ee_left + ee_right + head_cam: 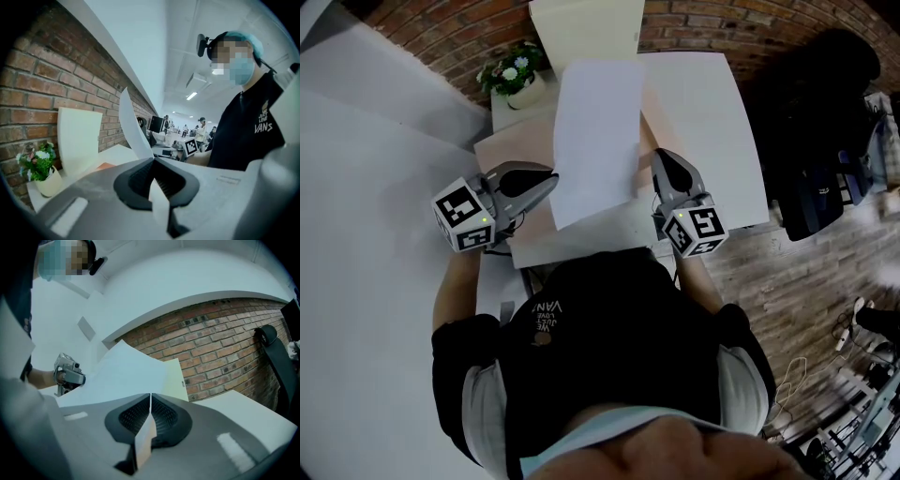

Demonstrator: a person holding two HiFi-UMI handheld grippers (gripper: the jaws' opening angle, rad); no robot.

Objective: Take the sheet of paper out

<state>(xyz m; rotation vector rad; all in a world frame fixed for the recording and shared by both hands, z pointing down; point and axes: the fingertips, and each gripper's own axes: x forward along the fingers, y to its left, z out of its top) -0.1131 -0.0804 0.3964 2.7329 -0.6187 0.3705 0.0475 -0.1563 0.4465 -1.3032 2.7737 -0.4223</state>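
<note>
Left gripper (551, 183) pinches sheet's (595, 141) left edge, curled off peach folder (511, 150); right gripper (659, 159) pinches folder's right edge

Dim, bluish frames; fisheye vignette darkened corners. Ceiling strip lights (191, 95) glowed beyond the white paper sheet (132, 124). Near jaws blurred.

Desk (712, 112): right half bare, open passage back to the brick wall (694, 23).
Back left corner: taken by a potted plant (517, 80).
Just beside the plant: a cream board (586, 28) stands upright at the wall and closes the far side.
Middle: the sheet of paper (595, 131) spans between the left hand-held gripper (553, 179) and the right hand-held gripper (656, 156). Both are clamped on its edges, so there is no crossing there.
Off the desk's right edge: a black chair (820, 122).
</note>
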